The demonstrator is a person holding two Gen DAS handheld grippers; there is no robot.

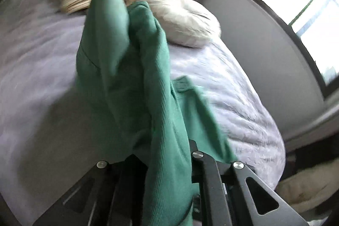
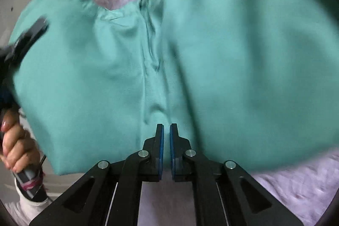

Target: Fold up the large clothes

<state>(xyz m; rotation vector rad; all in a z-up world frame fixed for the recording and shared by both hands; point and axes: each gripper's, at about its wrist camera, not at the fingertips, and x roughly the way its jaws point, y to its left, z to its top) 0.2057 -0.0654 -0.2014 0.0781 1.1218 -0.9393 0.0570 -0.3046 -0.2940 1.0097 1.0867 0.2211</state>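
Left gripper (image 1: 167, 162) clamps bunched green garment (image 1: 127, 69), lifting it off the lavender bedspread (image 1: 38, 60); right gripper (image 2: 166, 130) pinches its six-o'clock edge, apparently spreading it.

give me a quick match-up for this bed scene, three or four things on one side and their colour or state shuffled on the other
Things:
1. garment
2. bedspread
3. pillow
4. right gripper

Colour or state:
a. white, lying near the head of the bed
b. green, lifted off the bed
c. pale lilac, quilted
d. black with blue pads, jaws nearly together on a fold of cloth

Pairs: 1-b, 2-c, 3-a, 4-d
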